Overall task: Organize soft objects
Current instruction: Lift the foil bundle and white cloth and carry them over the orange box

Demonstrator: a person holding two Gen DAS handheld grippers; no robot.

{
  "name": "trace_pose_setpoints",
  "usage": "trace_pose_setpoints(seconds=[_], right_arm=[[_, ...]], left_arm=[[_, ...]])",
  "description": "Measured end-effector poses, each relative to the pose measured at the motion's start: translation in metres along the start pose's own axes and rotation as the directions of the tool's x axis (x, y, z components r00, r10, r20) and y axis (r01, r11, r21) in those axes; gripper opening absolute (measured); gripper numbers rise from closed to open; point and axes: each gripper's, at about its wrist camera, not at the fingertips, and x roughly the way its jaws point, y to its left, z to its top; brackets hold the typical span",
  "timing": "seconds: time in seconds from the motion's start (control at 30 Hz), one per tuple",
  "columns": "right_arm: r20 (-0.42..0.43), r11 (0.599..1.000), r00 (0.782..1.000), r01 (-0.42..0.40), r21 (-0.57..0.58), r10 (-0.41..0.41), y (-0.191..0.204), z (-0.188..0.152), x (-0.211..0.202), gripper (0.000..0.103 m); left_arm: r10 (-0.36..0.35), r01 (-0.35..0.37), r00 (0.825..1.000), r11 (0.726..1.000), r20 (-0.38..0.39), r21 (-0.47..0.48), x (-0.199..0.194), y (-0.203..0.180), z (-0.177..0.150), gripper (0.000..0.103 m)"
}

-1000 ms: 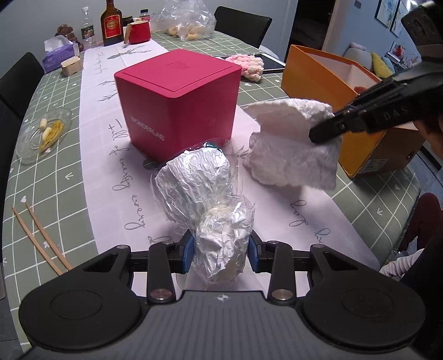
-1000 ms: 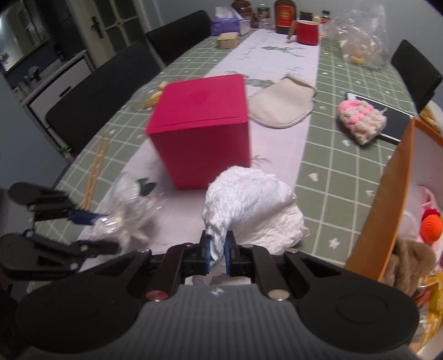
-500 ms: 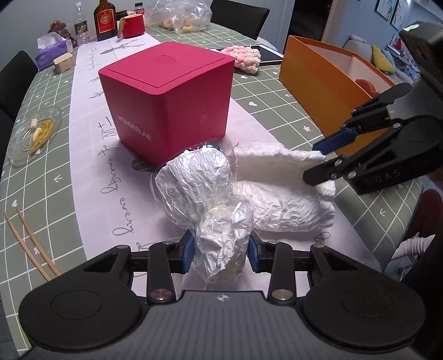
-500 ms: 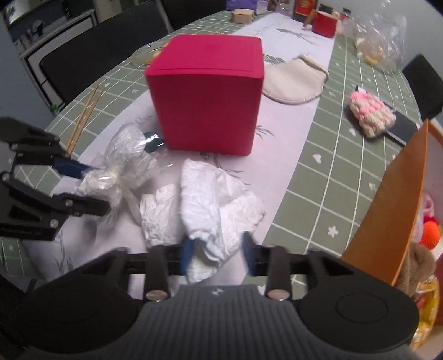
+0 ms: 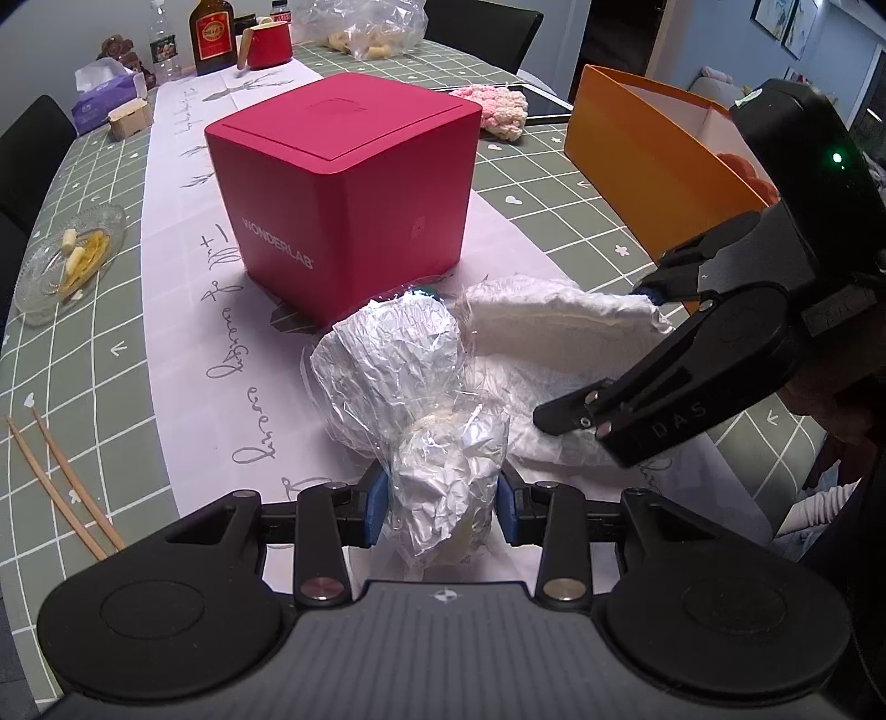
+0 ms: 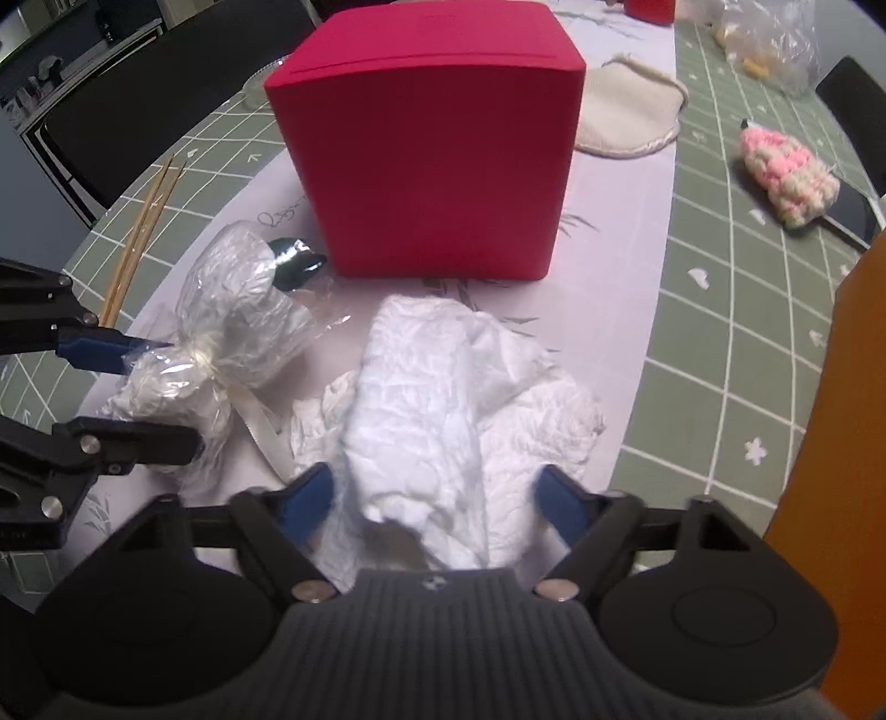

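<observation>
Light, limp and crushable, the white cloth wants a bunched-fold pinch; right tool is opening astride it, gripping nothing, while left tool clamps the crinkly wrapped bundle.

This is a home, at a big dining table with a green checked cloth. Black chairs stand around it. On the table are a bottle, a red mug, a tissue box, a glass dish with food bits, chopsticks and a bag of snacks. Pictures hang on the far wall.
</observation>
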Motion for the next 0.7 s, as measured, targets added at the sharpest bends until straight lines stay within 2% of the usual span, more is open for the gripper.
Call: trace_pose_setpoints(seconds=[0.03,0.13,0.47,0.7], right_arm=[[0.006,1.000,1.000,-0.007,-0.004,0.007,0.000,0.001,-0.002,0.049],[0.011,0.999,0.999,-0.038,-0.006,0.038,0.003,0.004,-0.011,0.018],[0.136,0.997,0.989,-0.068,0.030,0.064,-0.011,0.001,-0.067,0.016],[0.265,0.992,0.961,-0.105,0.075,0.082,-0.029,0.004,-0.117,0.016]], left_arm=[[-0.001,0.001,1.000,1.000,0.000,-0.002,0.000,0.001,0.000,0.044],[-0.005,0.005,1.000,1.000,0.003,-0.002,-0.001,-0.001,-0.001,0.044],[-0.035,0.036,0.998,0.999,0.059,-0.011,-0.021,-0.001,0.005,0.044],[-0.063,0.063,0.990,0.998,0.128,0.004,-0.045,-0.018,0.029,0.044]])
